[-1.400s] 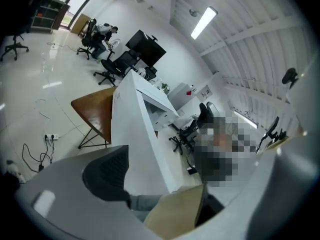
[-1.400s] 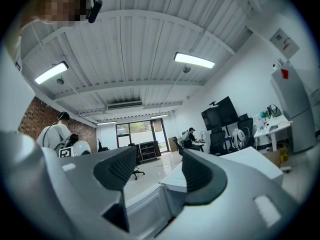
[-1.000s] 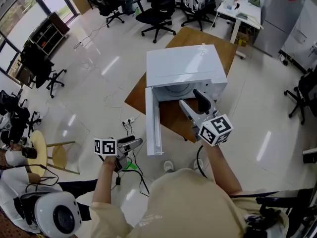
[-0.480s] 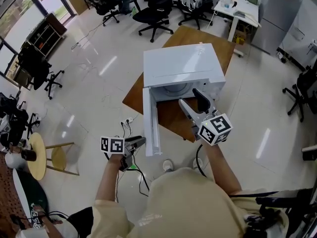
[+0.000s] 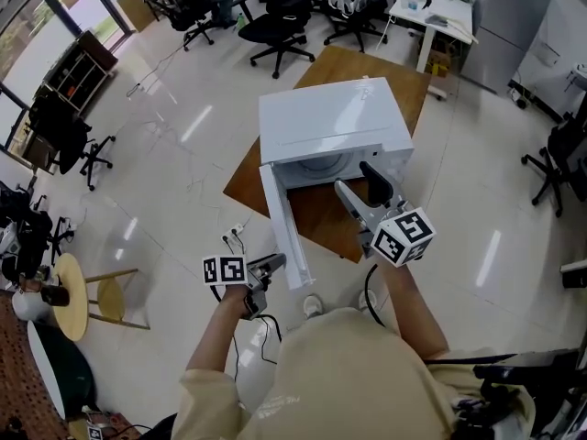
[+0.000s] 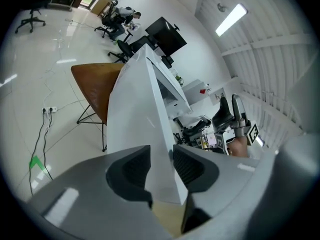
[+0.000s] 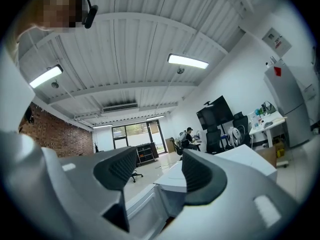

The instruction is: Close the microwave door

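The microwave door (image 5: 280, 232) is swung open from the microwave (image 5: 330, 122) on the desk (image 5: 246, 177), its length running far to near. Its near free edge is gripped by the left tool (image 5: 275, 264) (closing lies rightward); the right tool (image 5: 360, 186) is held open, empty.

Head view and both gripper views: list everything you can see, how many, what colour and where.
microwave: one, white, on the table, centre
microwave door: one, white, swung open toward the person
table: one, brown, under the microwave
office chairs: at least four, black, around the room's edges
desk: one, white, top right
stool: one, light round seat, left
power strip: one, white, on the floor near the table
left gripper: one, grey, jaws shut on the door's free edge
right gripper: one, grey, jaws apart, empty, in front of the microwave's opening
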Demonstrator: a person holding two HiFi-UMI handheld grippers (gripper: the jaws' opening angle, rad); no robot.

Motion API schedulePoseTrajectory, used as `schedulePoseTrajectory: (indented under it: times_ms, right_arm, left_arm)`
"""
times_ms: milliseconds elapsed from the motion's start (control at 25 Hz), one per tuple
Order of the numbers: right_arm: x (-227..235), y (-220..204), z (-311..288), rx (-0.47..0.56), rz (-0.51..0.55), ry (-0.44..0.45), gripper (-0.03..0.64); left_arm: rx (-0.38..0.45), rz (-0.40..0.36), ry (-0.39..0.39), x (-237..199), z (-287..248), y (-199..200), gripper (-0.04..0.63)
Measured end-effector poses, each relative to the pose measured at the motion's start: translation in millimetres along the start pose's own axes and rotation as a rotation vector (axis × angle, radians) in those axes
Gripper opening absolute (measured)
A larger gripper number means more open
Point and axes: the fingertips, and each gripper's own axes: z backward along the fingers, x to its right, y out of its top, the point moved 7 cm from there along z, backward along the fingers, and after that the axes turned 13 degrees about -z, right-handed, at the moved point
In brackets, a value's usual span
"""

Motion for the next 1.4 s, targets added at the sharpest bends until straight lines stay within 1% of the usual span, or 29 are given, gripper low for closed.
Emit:
schedulePoseTrajectory:
  times_ms: [80, 160, 320, 360, 560, 760, 1000, 1280, 1400]
  right_arm:
    - [-0.3, 1.9, 0.2, 0.001, -0.001, 0.0, 0.275]
    - [0.0, 3.8, 1.6, 0.002, -0.001, -0.004, 0.275]
    - [4.6, 5.9, 6.5, 0.008, -0.005, -0.016, 0.274]
    - [5.9, 6.2, 8.1, 0.009, -0.006, -0.021, 0.273]
    - [12.6, 11.0, 16.8, 0.022, 0.002, -0.045, 0.273]
    - [14.2, 24.5, 28.7, 0.041, 0.004, -0.078, 0.272]
    - [11.9, 34.7, 38.8, 0.058, 0.019, -0.096, 0.272]
    - [9.6, 47.8, 46.5, 0.078, 0.034, -0.142, 0.272]
    - [1.6, 55.5, 51.3, 0.09, 0.042, -0.163, 0.27]
  left_arm:
    - [0.013, 0.018, 0.001, 6.6, -10.6, 0.6, 0.146]
    - [0.02, 0.018, 0.002, 15.0, -20.9, 2.8, 0.143]
    - [0.035, 0.014, -0.016, 28.9, -44.2, 8.3, 0.104]
    - [0.037, 0.019, -0.02, 30.5, -50.0, 9.3, 0.104]
    - [0.051, 0.074, -0.045, 33.8, -77.6, 14.1, 0.107]
    - [0.051, 0.129, -0.062, 44.4, -101.4, 24.9, 0.107]
    - [0.085, 0.181, -0.052, 54.4, -128.9, 37.9, 0.106]
    - [0.117, 0.245, -0.063, 54.0, -146.2, 58.9, 0.101]
    - [0.129, 0.265, -0.067, 55.5, -144.9, 64.4, 0.1]
